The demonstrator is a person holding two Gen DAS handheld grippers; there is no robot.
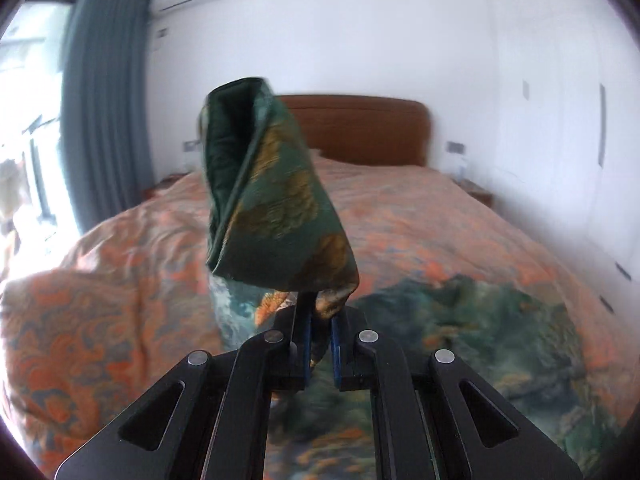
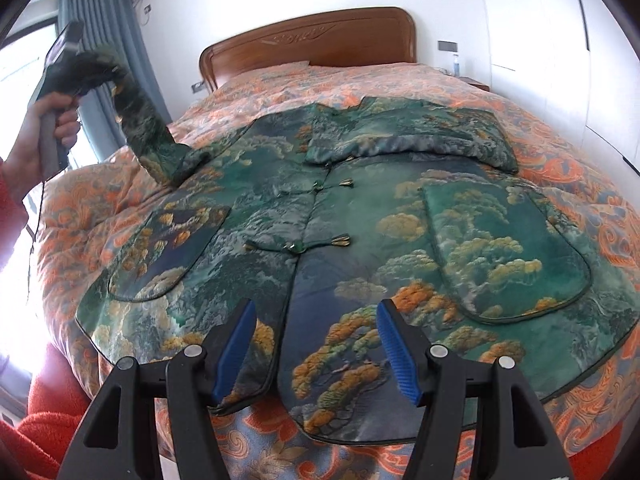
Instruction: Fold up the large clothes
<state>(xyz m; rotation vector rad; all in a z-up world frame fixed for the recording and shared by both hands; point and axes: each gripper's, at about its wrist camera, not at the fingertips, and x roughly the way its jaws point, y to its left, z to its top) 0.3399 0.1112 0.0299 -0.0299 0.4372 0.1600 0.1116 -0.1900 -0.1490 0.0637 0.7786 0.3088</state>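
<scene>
Left gripper [image 1: 318, 336]: jaws nearly closed, pinching the cuff end of the jacket's sleeve [image 1: 276, 192], which stands up from the fingers toward 12 o'clock. In the right wrist view the same gripper [image 2: 66, 60] sits at 10 o'clock, raised off the bed in the person's hand [image 2: 44, 136], sleeve [image 2: 140, 120] arcing down from it to the jacket's shoulder.

Right gripper [image 2: 316, 344]: jaws wide, holding nothing, hovering over the jacket's bottom hem near the centre split.

Green brocade jacket [image 2: 340, 216] lies flat, front up, on the orange patterned bedspread [image 2: 280, 84], collar toward 12, hem toward 6. The other sleeve [image 2: 420, 140] is folded across the chest at 1 o'clock. Patch pockets at 9 and 3 o'clock. Wooden headboard [image 2: 312, 40] at 12, grey curtain [image 2: 80, 12] at 10 to 11.
</scene>
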